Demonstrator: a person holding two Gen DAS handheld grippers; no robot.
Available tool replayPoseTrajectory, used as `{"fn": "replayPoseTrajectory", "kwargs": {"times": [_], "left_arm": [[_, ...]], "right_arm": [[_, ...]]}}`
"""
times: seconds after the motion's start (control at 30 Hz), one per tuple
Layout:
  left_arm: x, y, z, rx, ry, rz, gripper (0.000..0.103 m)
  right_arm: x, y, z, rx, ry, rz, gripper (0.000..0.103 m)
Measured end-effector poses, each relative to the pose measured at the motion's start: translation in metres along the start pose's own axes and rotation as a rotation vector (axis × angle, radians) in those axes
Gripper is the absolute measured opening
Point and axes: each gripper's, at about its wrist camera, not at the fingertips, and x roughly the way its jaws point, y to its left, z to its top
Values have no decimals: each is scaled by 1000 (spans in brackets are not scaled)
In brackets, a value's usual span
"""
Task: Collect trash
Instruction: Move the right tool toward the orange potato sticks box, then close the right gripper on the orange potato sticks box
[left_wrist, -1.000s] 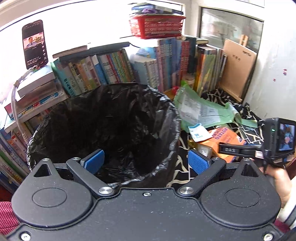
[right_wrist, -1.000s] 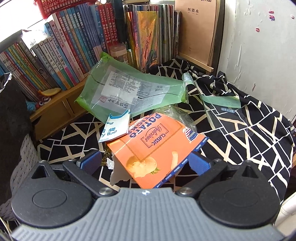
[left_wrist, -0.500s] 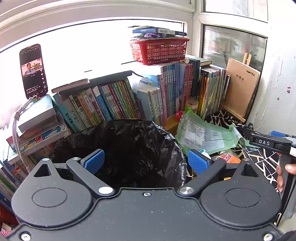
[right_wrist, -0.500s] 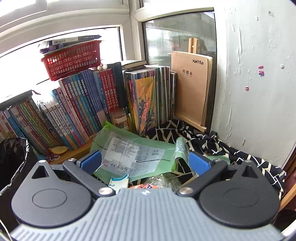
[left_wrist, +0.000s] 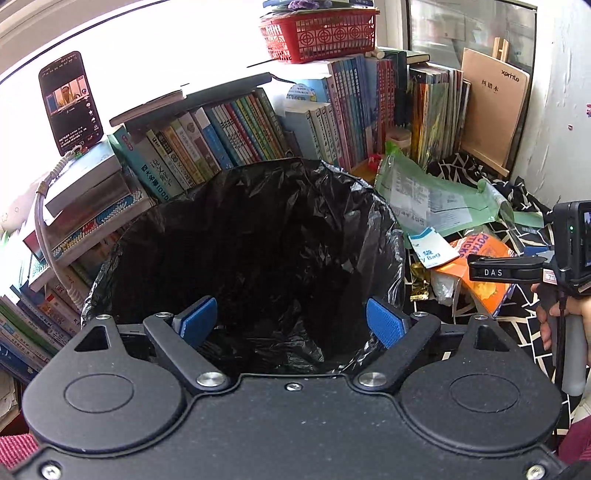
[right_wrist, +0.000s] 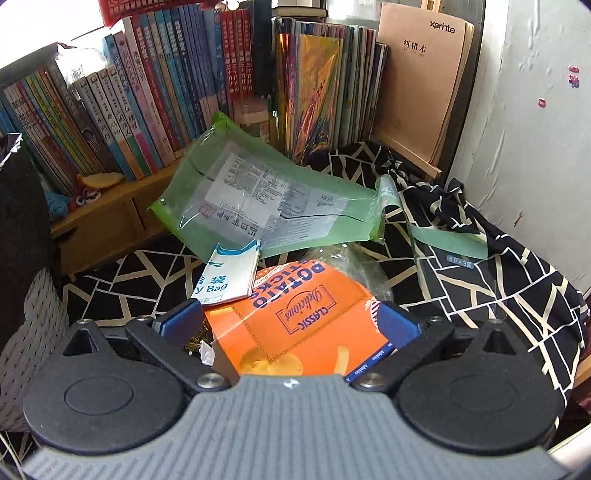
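A bin lined with a black bag (left_wrist: 332, 192) stands open and looks empty right under my left gripper (left_wrist: 290, 323), which is open and holds nothing. Right of the bin, trash lies on a black patterned cloth (right_wrist: 480, 277): an orange potato-sticks box (right_wrist: 295, 321), a small white-and-blue paper bag (right_wrist: 229, 273), a large green plastic bag (right_wrist: 266, 199) and crumpled clear wrap (right_wrist: 351, 262). My right gripper (right_wrist: 290, 323) is open low over the orange box, which lies between its blue pads; whether they touch it I cannot tell. The left wrist view shows the same box (left_wrist: 480, 266).
Rows of upright books (right_wrist: 155, 96) line a wooden shelf behind the trash. A red basket (left_wrist: 321, 33) sits on top of them and a phone (left_wrist: 70, 103) leans at the left. A tan notebook (right_wrist: 417, 81) rests against the white wall (right_wrist: 535, 129) on the right.
Both grippers tipped up half a second ago and have come back down. The right one is low over the orange box again, the left one over the bin. Both stay open.
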Motion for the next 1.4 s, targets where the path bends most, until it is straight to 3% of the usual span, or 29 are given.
{"fn": "replayPoseTrajectory", "kwargs": {"times": [0.1, 0.23, 0.33, 0.57, 0.63, 0.87, 1.0, 1.07, 1.4], "left_arm": [[3, 6, -6, -2, 5, -7, 84], [8, 13, -8, -21, 30, -23, 72], [11, 18, -8, -42, 34, -39, 72], [16, 25, -9, -86, 56, -82, 66], [16, 26, -9, -90, 61, -95, 56], [13, 23, -12, -93, 72, -121, 41], [9, 20, -13, -86, 63, -120, 38], [6, 19, -14, -86, 59, -117, 38], [-11, 20, -13, -80, 34, -146, 41]], "right_arm": [[10, 1, -5, 25, 23, -5, 103], [29, -3, -17, 39, 74, -33, 103], [41, -5, -26, 40, 102, -22, 103], [48, 7, -34, -38, 57, -32, 103], [49, 8, -35, -46, 51, -35, 103], [55, -1, -39, 21, 54, -22, 103], [74, -27, -44, 215, 204, 150, 103], [82, -33, -49, 274, 263, 171, 103], [85, 5, -63, 16, 268, 88, 103]]}}
